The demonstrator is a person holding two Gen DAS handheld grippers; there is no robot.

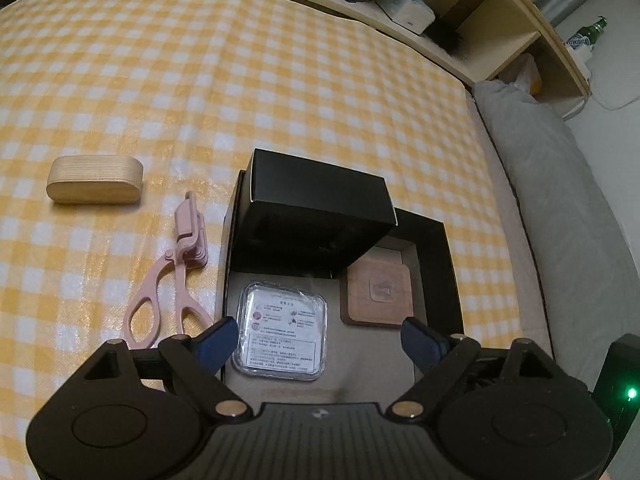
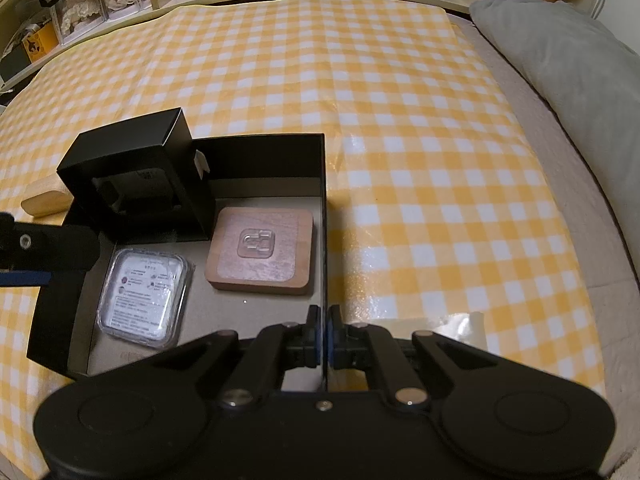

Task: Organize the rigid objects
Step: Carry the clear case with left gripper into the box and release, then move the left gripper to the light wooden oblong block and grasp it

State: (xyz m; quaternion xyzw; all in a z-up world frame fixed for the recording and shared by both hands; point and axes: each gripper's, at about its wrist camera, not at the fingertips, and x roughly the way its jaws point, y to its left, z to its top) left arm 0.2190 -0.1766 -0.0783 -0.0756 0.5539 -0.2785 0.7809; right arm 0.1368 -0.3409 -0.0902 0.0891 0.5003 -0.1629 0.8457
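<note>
Nearest the left wrist camera, the left gripper point(image 1: 318, 334) hangs with its blue fingers point(image 1: 216, 338) spread wide and empty above the near end of the black tray point(image 1: 448, 264), a clear plastic case point(image 1: 282, 330) lying flat on the tray floor between and below them. Judging by that, the placing of this case looks finished and the step in hand is the release.

Left of the tray, on the yellow checked cloth point(image 1: 280, 80), a pale wooden case point(image 1: 95, 179) and pink scissors point(image 1: 172, 276) lie well apart from each other and not yet put away. Fetching one of these seems the next move; the scissors lie flat and thin, so the fingers would need to come down low and close across the handles or the blade cover.

Inside the tray, a black box point(image 1: 316, 216) stands tilted at the far left corner, and a square wooden coaster point(image 1: 378, 296) lies flat to its right.

Farthest right, the right gripper point(image 2: 324, 338) is clenched on the tray's right wall point(image 2: 324, 200), apparently steadying it.
</note>
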